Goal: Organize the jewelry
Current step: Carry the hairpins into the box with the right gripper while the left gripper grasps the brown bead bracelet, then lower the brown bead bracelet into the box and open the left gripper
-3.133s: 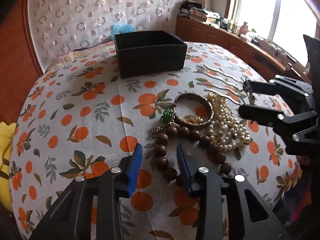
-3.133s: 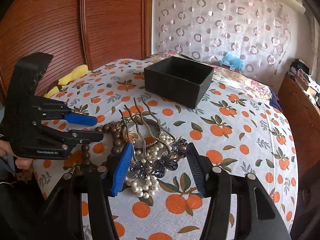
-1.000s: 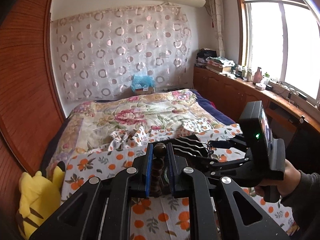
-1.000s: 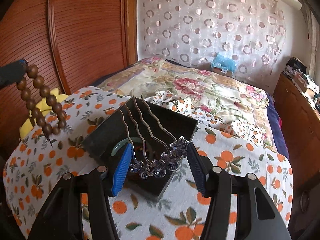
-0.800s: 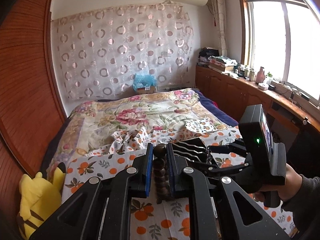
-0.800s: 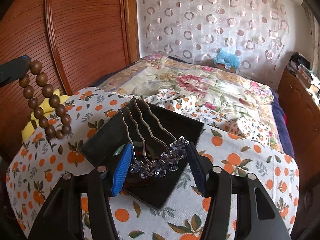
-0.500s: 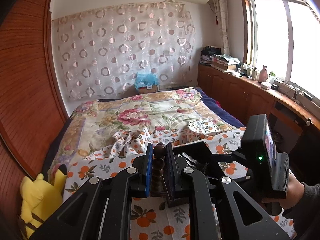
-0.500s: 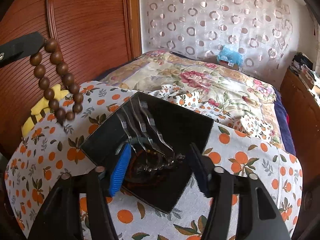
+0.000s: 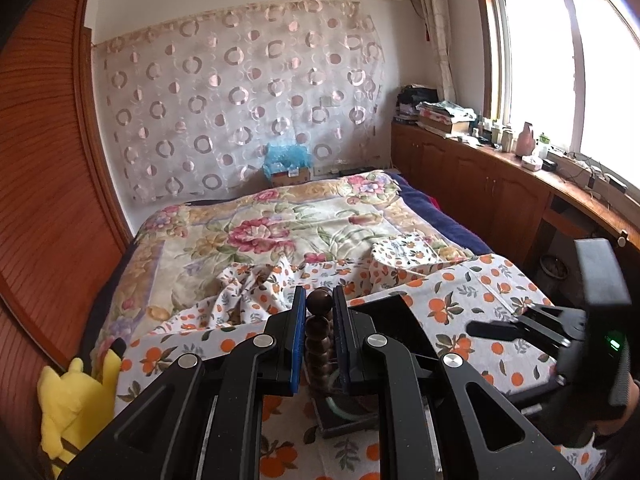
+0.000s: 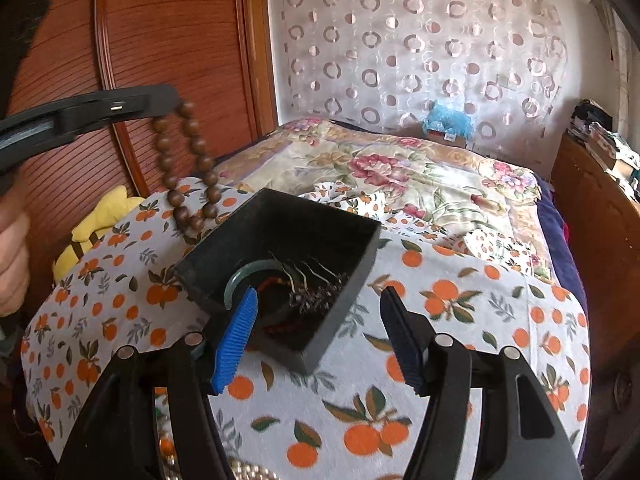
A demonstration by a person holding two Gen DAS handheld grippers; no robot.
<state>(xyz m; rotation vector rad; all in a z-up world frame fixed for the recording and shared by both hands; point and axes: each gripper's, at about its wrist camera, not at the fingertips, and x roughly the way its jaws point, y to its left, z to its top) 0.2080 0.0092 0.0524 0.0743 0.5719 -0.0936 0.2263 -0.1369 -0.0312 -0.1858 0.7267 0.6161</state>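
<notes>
Nearest, the right claw [image 10: 320, 336] stands spread with nothing between its blue pads, just in front of the black box [image 10: 340, 224] on the orange-print cloth [image 10: 460, 360]. In the box lie a green bangle [image 10: 244, 272] and a jewelled hair comb [image 10: 316, 288]. Beyond its left edge the left claw [image 9: 317, 320] pinches the brown bead bracelet [image 10: 188, 168], which hangs over the bed [image 10: 400, 168].

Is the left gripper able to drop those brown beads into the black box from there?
Probably yes. The left gripper is shut on the beads, and the box is open on top. The beads hang just outside its left wall.
</notes>
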